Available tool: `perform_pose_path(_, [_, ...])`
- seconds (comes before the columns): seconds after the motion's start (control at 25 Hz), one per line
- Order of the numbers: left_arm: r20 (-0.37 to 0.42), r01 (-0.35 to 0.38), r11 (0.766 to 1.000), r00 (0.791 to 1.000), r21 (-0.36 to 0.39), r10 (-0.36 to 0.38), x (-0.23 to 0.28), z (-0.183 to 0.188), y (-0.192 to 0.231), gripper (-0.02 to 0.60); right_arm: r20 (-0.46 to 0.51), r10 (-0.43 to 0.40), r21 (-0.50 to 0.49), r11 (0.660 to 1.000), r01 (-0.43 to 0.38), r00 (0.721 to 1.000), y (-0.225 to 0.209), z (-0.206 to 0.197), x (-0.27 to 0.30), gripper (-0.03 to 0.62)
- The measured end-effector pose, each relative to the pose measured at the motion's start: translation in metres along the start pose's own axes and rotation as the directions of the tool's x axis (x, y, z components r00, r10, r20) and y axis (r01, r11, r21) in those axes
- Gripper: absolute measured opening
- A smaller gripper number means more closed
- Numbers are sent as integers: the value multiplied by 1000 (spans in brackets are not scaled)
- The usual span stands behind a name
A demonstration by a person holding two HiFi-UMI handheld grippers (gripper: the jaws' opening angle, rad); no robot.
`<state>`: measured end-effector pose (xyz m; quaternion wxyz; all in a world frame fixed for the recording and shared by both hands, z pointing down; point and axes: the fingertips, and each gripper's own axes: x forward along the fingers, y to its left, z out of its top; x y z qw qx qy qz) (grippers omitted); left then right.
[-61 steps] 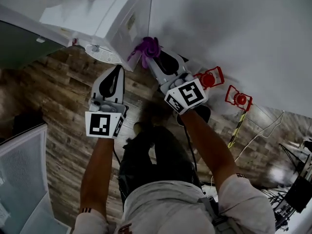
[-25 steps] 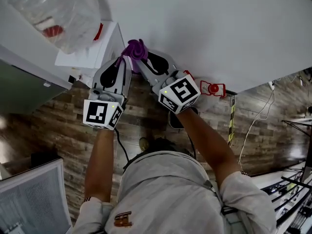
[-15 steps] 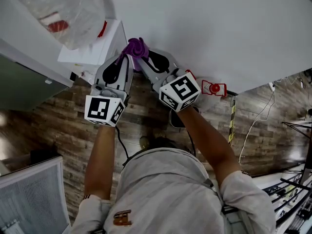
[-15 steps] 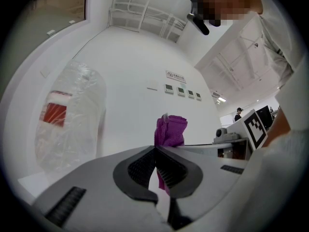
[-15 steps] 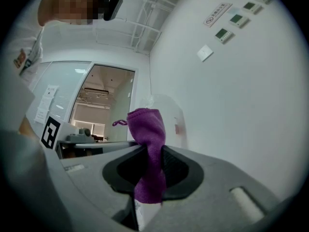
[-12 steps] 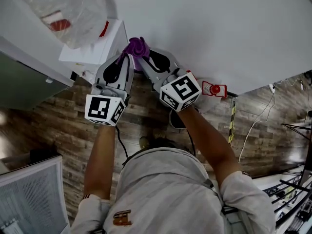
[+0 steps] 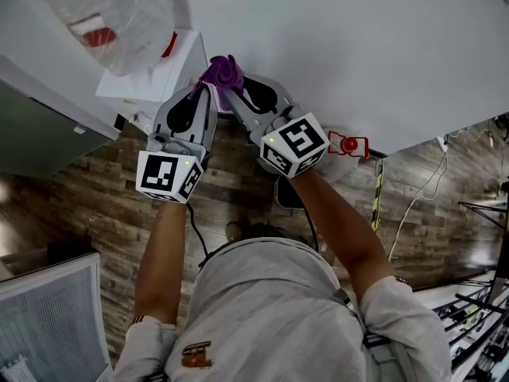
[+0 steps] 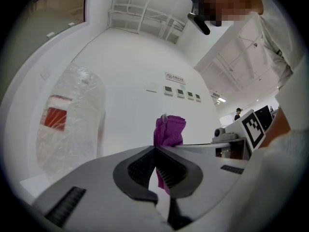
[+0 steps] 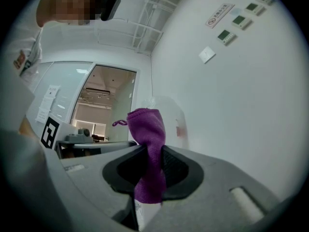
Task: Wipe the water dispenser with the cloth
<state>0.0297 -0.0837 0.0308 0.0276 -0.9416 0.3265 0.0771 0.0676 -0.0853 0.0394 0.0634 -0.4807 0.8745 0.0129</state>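
Note:
The white water dispenser (image 7: 151, 74) stands at the upper left of the head view, with a clear bottle (image 7: 111, 14) on top; the bottle (image 8: 72, 122) also shows in the left gripper view. A purple cloth (image 7: 221, 72) is pinched in my right gripper (image 7: 231, 94), its bunched end sticking up beside the dispenser's top right corner. In the right gripper view the cloth (image 9: 148, 129) runs between the shut jaws of that gripper (image 9: 152, 151). My left gripper (image 7: 205, 92) lies close alongside, jaws together and empty (image 8: 155, 149), with the cloth (image 8: 169, 129) just beyond its tips.
A white wall (image 7: 358, 46) rises right behind the dispenser. A red fitting (image 7: 347, 144) sits low on the wall to the right. Wooden floor (image 7: 87, 205) lies below, a white louvred unit (image 7: 48, 317) at the lower left, cables (image 7: 421, 189) at the right.
Since 2.4 s ago both grippers and the cloth rose from the dispenser's lower front to its top corner. Over the last second they only edged slightly upward.

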Motion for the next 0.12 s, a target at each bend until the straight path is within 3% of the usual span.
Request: perform_pose_path(0.12, [-6, 2, 1000, 1000, 0, -2, 6, -2, 1, -2, -1, -3, 8, 1000, 3, 1000, -7, 0, 2, 89])
